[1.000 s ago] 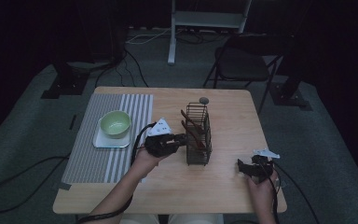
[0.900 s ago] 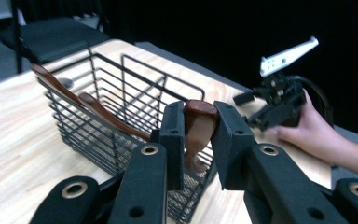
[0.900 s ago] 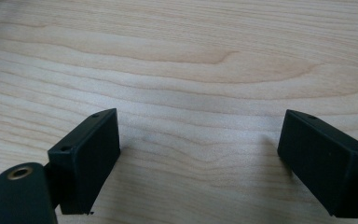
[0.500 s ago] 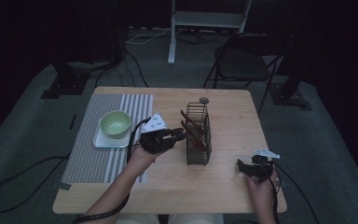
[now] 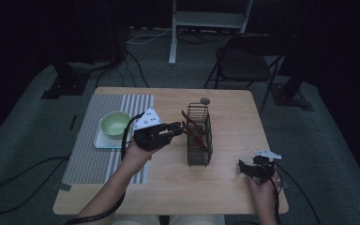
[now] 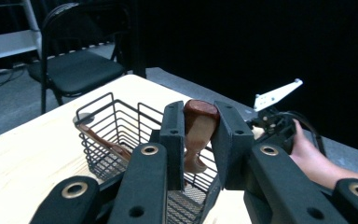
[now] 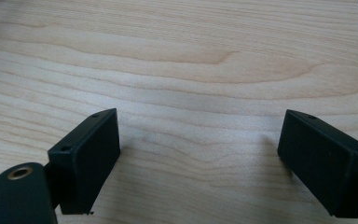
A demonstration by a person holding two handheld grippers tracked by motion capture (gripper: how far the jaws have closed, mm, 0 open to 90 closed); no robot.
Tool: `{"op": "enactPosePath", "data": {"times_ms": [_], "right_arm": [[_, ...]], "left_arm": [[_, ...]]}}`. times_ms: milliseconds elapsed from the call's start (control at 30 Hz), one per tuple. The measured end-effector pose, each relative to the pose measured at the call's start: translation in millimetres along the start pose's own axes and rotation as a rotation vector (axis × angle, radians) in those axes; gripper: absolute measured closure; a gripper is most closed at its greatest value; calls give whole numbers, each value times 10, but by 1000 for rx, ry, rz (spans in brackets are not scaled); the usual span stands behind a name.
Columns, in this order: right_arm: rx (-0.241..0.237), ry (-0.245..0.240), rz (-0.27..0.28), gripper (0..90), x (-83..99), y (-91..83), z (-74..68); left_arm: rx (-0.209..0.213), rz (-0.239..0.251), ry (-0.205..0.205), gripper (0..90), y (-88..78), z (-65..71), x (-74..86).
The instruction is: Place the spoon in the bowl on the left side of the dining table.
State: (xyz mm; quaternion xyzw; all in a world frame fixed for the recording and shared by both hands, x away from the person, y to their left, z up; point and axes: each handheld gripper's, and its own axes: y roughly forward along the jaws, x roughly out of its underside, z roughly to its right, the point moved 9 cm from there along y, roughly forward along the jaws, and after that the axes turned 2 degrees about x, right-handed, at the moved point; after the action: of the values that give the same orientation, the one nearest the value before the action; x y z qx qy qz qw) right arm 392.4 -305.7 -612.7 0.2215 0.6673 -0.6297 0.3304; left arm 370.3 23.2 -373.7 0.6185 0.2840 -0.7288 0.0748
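Dim room with black surroundings; soft overhead light falls on the pale surface, leaving faint shadows and slight grainy blur.

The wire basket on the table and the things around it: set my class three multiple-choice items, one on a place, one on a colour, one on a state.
1. Where does the bowl stand?
A. inside the wire basket
B. on a tray on the striped mat
C. on the folding chair

2. What colour is the bowl?
A. light green
B. red
C. black

3. How are the left tongs?
A. open over bare table
B. shut on a wooden utensil handle
C. shut on the bowl

Key: 1 B, the high view shows it left of the basket; 2 A, it is pale green; 3 B, the handle sits clamped in the left gripper view.
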Motion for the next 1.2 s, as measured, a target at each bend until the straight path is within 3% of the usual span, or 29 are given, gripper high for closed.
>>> {"op": "enactPosePath", "data": {"times_ms": [667,1200], "right_arm": [[0,4,0,121,0,0,-3],[0,2,0,121,0,0,-2]], "left_arm": [[-29,60,24,753,-400,-104,-259],[-193,82,3,754,-902,-522,-193]]}}
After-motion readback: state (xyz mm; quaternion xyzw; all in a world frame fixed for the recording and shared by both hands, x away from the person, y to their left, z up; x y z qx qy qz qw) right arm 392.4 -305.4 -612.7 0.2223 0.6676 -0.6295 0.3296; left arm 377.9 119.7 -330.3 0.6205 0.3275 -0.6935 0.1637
